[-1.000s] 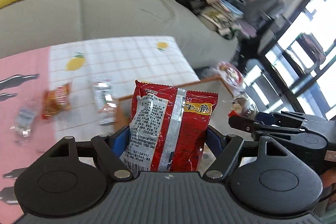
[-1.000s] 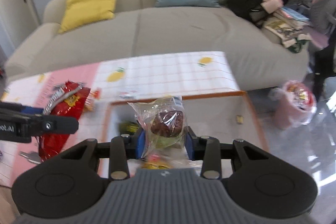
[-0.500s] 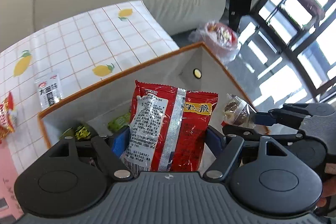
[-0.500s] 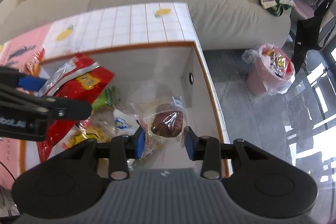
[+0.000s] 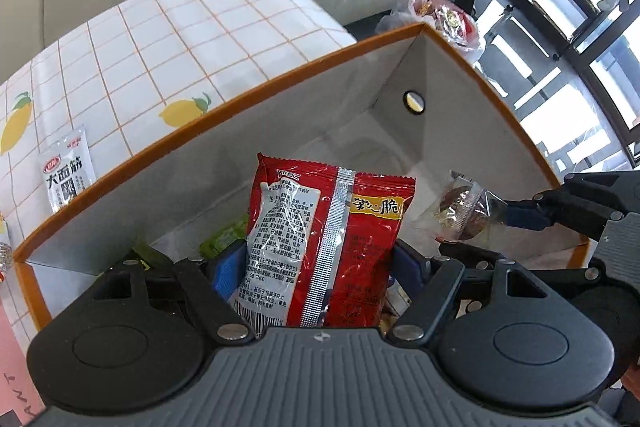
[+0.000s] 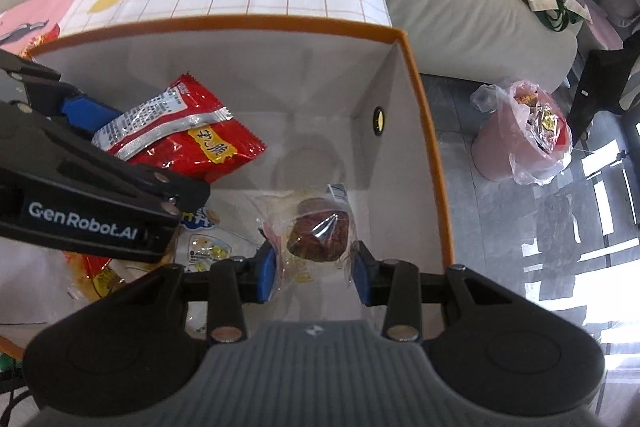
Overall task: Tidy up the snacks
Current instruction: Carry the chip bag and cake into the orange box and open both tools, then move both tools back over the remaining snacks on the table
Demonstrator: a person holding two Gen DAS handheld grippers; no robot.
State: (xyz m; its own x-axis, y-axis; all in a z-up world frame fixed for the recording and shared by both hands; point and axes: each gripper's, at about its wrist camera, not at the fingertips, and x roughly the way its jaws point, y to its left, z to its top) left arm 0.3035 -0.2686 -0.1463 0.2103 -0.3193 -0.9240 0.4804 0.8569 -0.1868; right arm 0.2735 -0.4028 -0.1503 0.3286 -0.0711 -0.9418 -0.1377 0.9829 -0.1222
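Two grippers hang over the orange-rimmed box (image 6: 420, 95); the left gripper (image 5: 316, 267) clamps a red snack packet (image 5: 328, 235) upright above the box's left half; the right gripper (image 6: 316, 267) pinches a clear-wrapped brown cake (image 6: 318, 237) near the right wall, above loose snacks (image 6: 200, 247) on the floor; a white sachet (image 5: 66, 179) lies outside on the tablecloth (image 5: 180, 39). Judged best: lower each item clear of the walls, then release.
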